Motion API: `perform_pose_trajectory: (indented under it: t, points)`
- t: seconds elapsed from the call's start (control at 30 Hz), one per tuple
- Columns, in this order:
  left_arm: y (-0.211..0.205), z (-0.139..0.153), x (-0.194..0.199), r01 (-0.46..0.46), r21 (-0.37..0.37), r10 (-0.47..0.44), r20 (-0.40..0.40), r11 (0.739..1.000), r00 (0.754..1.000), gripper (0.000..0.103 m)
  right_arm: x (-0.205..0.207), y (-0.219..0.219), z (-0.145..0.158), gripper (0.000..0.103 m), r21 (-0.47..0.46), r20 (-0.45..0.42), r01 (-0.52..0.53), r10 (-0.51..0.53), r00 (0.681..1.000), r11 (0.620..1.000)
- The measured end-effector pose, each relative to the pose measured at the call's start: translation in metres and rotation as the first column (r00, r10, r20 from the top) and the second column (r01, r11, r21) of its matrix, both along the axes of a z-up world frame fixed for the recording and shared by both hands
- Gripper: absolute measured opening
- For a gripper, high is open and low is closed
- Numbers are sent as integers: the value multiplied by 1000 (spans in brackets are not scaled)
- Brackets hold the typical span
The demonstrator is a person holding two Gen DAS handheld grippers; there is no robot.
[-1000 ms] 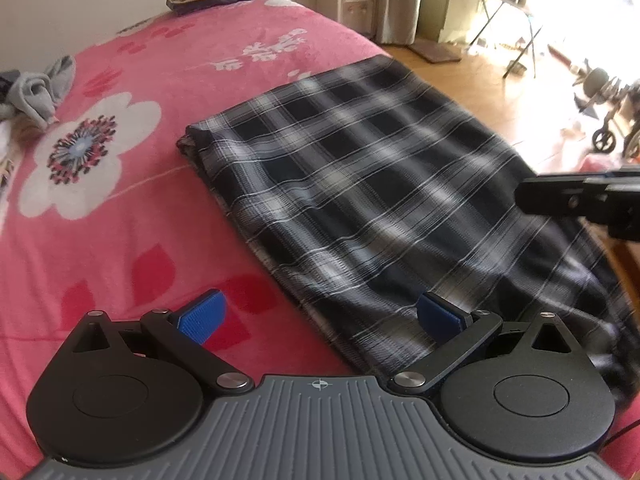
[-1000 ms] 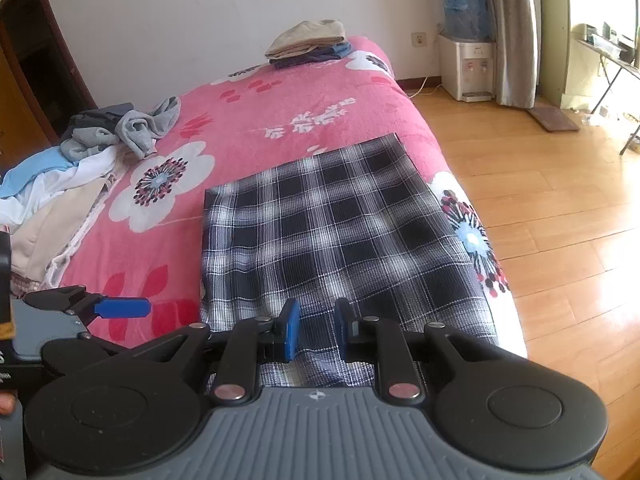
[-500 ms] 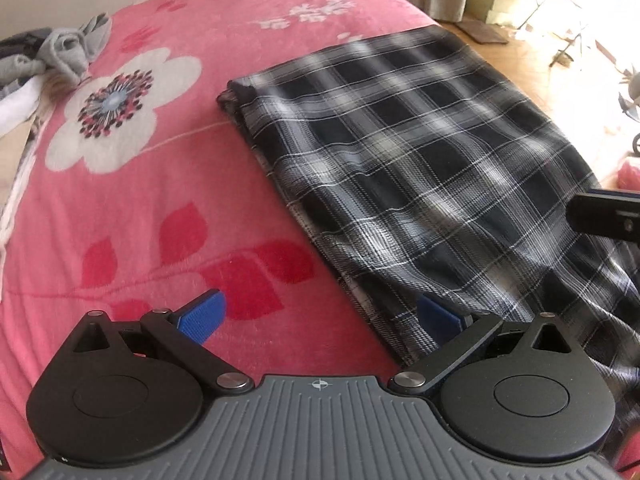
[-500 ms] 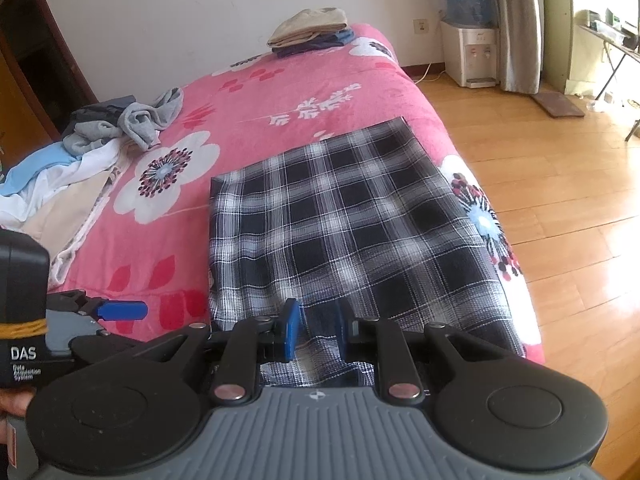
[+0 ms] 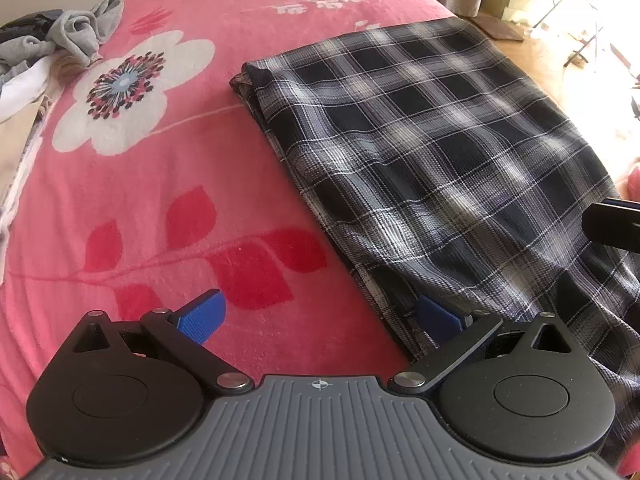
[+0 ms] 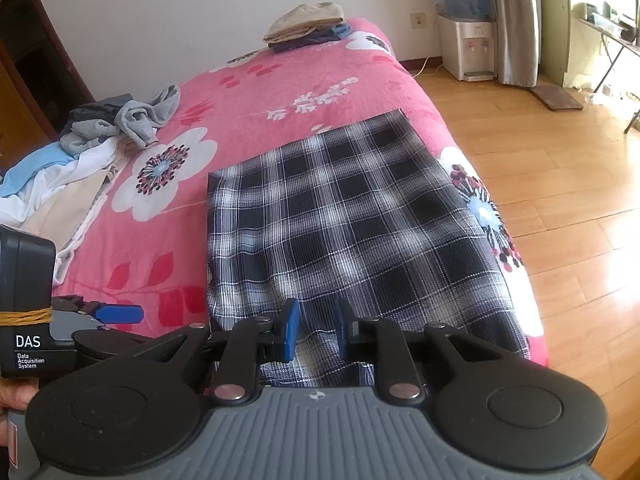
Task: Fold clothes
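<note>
I'm over a bed w/ a pink floral blanket (image 6: 256,92); white wall behind, wood floor (image 6: 560,184) to the right, water dispenser (image 6: 468,46) and curtain (image 6: 512,20) in the far corner.

The plaid garment (image 6: 352,224) lies flat on the near right part of the bed, folded into a long rectangle. Its long axis runs from my end away toward the far wall, angling slightly right; the near end hangs over the bed edge under my right tool.

Right view only: the folded stack (image 6: 308,26) at the far end of the bed, and most of the loose pile of unfolded clothes (image 6: 88,148) on the left side (left view catches just its grey corner). It also shows the left gripper (image 6: 120,314) from the side, low left, beside the plaid's left edge.

Left view only: the layered left edge of the plaid garment (image 5: 440,152) close up, plies visible at the far corner.

Left gripper (image 5: 320,316): fingers spread wide, one pad over bare blanket, the other at the cloth's edge; nothing clamped.

Right gripper (image 6: 314,330): narrow gap btw pads, plaid cloth showing thru it. Can't tell if cloth is pinched.
</note>
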State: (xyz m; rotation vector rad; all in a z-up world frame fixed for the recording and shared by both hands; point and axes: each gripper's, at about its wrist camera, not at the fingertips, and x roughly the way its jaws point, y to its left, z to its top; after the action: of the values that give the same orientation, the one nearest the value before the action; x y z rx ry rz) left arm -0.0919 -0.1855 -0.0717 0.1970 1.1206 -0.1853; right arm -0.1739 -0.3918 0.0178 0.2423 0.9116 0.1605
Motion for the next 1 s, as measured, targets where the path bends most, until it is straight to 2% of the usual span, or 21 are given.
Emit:
perform_pose_trajectory:
  t: [0.77, 0.87, 1.0]
  points:
    - [1, -11, 7, -21, -8, 21, -20, 1000, 1000, 103, 9, 1, -14, 21, 8, -36, 1, -1, 999, 1000]
    - [-1, -10, 9, -8, -15, 8, -5, 1000, 1000, 103, 13, 0, -18, 21, 14, -45, 4, -3, 999, 1000]
    - [1, -4, 12, 18, -65, -15, 57, 998, 998, 103, 19, -1, -23, 21, 26, -54, 6, -5, 999, 1000]
